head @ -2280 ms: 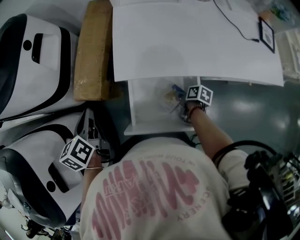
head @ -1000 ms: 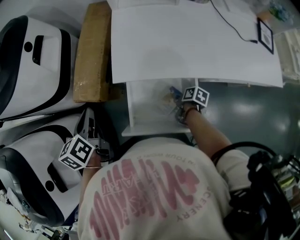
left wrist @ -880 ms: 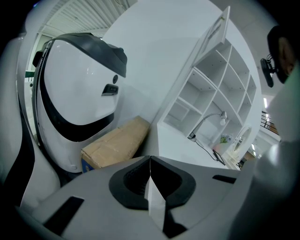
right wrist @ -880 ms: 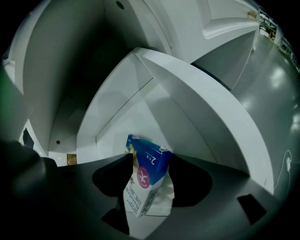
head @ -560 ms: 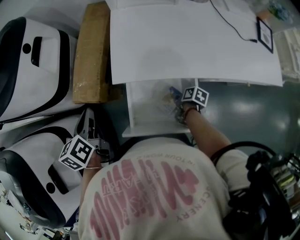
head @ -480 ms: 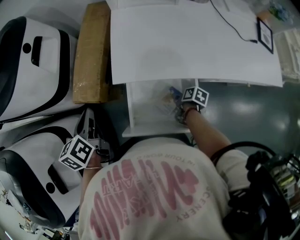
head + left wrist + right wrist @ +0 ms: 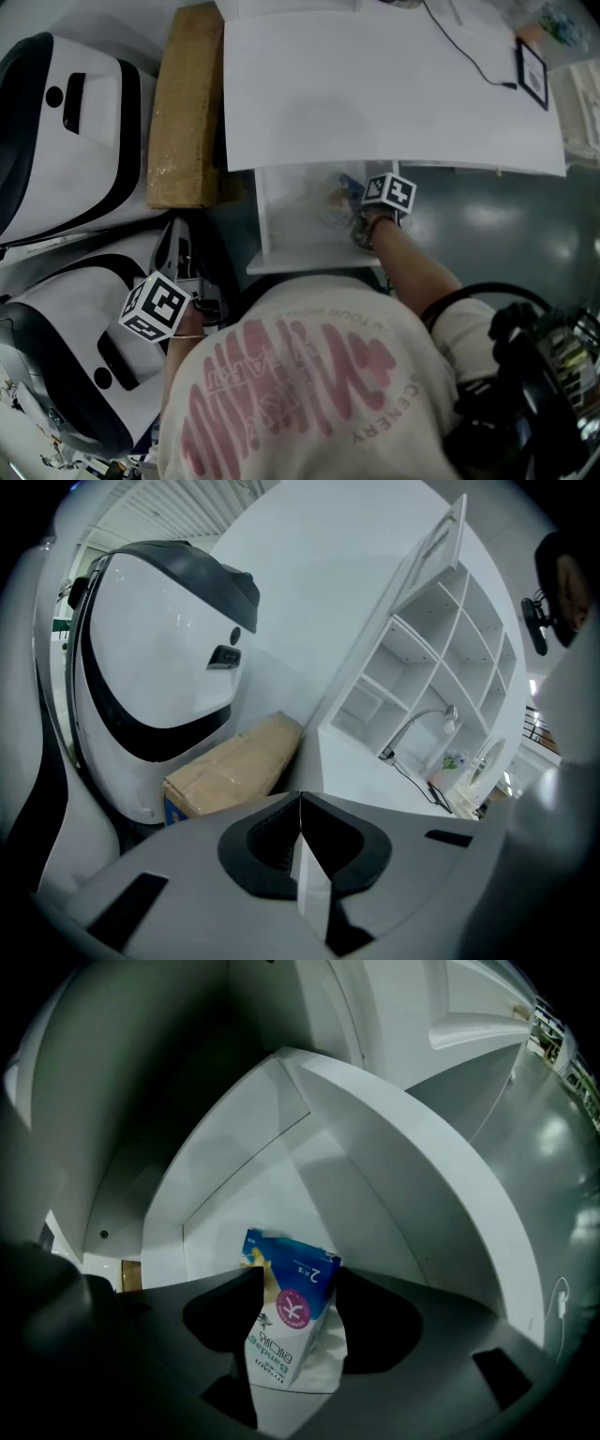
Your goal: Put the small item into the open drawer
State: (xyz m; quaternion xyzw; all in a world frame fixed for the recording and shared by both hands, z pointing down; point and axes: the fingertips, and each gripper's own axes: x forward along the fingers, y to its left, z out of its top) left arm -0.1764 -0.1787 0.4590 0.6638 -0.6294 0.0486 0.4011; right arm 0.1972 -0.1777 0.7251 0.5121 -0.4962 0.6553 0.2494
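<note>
The small item is a blue-and-white packet (image 7: 291, 1316) with a pink round mark. In the right gripper view it stands inside the white open drawer (image 7: 234, 1176), between the jaws of my right gripper (image 7: 295, 1274). Those jaws have just been opening and now stand wide, with the packet still between them. In the head view the right gripper (image 7: 358, 217) reaches down into the drawer (image 7: 309, 259) under its marker cube. My left gripper (image 7: 300, 799) is shut with nothing in it and is held low at the left, away from the drawer.
A white tabletop (image 7: 394, 84) lies above the drawer, with a black cable (image 7: 469, 47) on it. A brown cardboard box (image 7: 186, 103) stands left of the drawer. White-and-black machine shells (image 7: 56, 141) fill the left side. White shelving (image 7: 422, 677) rises behind the table.
In the head view the right hand stays in the drawer, a touch further left than in the earliest frame. The left gripper has not moved.
</note>
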